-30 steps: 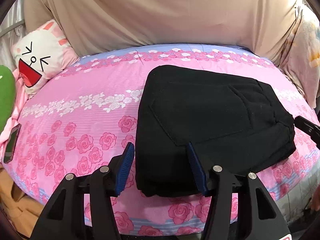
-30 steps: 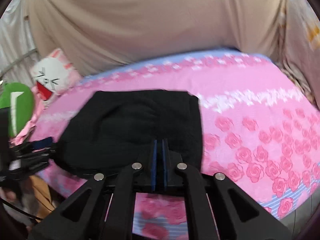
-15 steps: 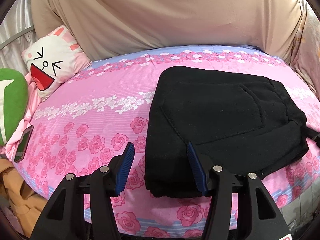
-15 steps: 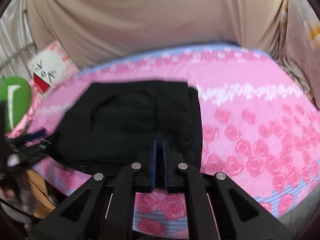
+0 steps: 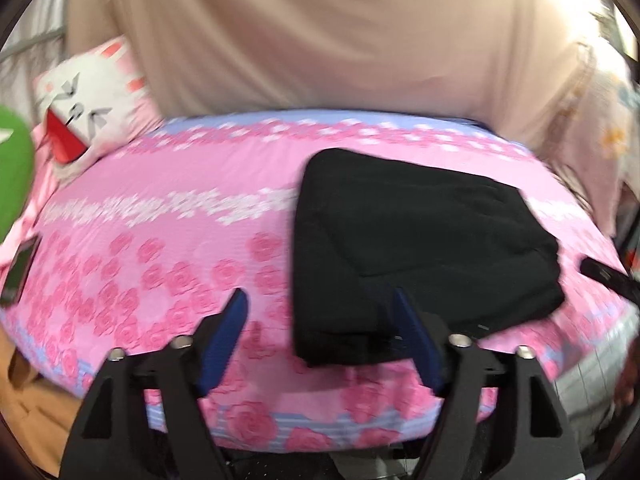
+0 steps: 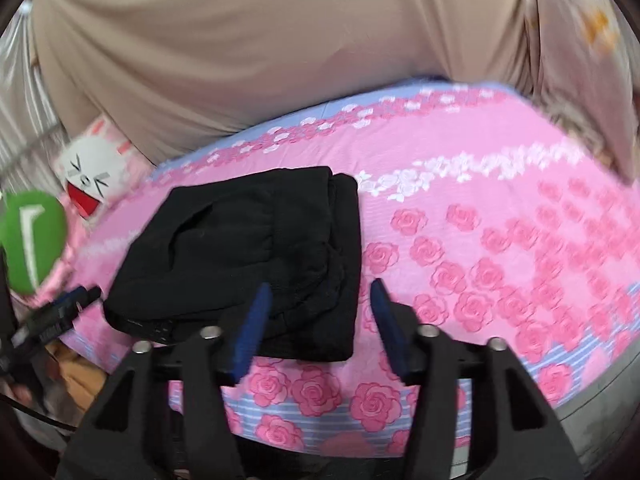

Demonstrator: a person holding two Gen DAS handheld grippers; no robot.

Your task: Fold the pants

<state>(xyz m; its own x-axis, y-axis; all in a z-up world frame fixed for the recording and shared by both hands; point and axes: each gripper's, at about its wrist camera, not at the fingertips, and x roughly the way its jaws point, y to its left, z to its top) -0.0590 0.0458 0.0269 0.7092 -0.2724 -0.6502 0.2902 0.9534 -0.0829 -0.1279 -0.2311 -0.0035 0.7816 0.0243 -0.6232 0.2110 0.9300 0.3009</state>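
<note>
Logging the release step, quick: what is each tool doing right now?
Left tool: opening, holding nothing; black pants lie free on the bed.
Right tool: opening, pads clear of the pants, nothing gripped.

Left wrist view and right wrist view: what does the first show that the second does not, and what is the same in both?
Only the left wrist view shows a dark phone at the bed's left edge.

Only the right wrist view shows the white mark on the green cushion.

Both show the folded black pants on the pink rose sheet, the rabbit-face pillow and the beige curtain. The left gripper and right gripper are both opening, gripping nothing.
</note>
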